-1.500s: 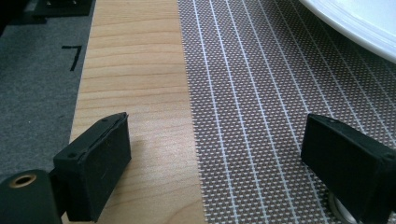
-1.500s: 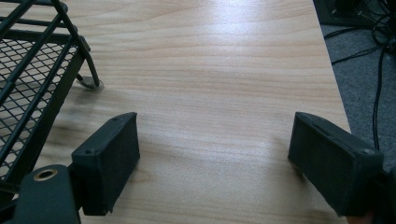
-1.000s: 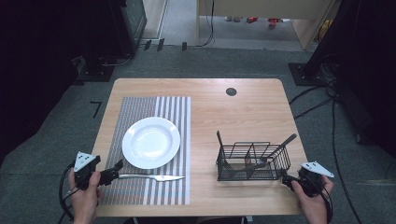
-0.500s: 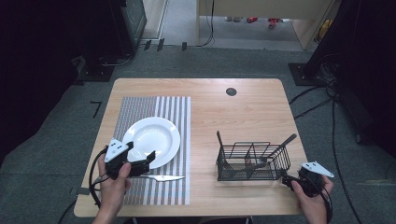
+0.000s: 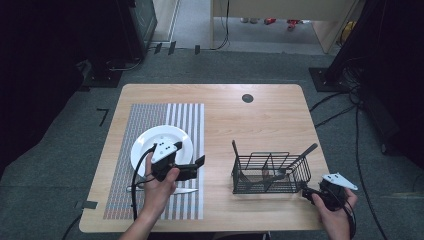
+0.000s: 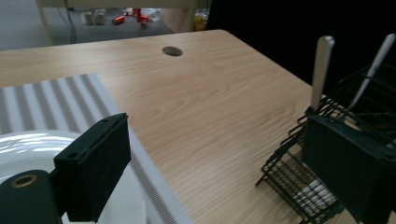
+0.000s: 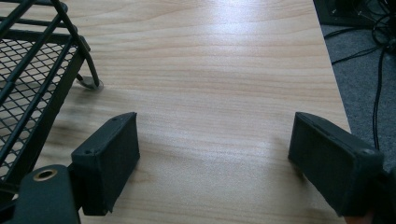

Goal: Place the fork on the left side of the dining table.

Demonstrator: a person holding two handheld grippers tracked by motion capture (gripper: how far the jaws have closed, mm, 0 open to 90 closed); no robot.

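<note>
Left gripper point(image 5: 197, 165) hangs empty, jaws wide, over the plate point(image 5: 150, 142); right gripper point(image 5: 306, 192) is also agape at the basket's point(image 5: 270, 175) 4 o'clock. The knife point(image 5: 182, 190), at the plate's 6 o'clock, looks thin, stiff, slippery: probably best pinched across its handle.

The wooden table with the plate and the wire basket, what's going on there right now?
A person works at the light wooden table with a hand-held gripper in each hand. The left hand-held gripper hovers open over the striped grey placemat, beside the round white plate and above a silver table knife. The right hand-held gripper sits open and empty near the table's front right corner, next to the black wire basket that holds a few utensils. Nothing is gripped yet.
</note>
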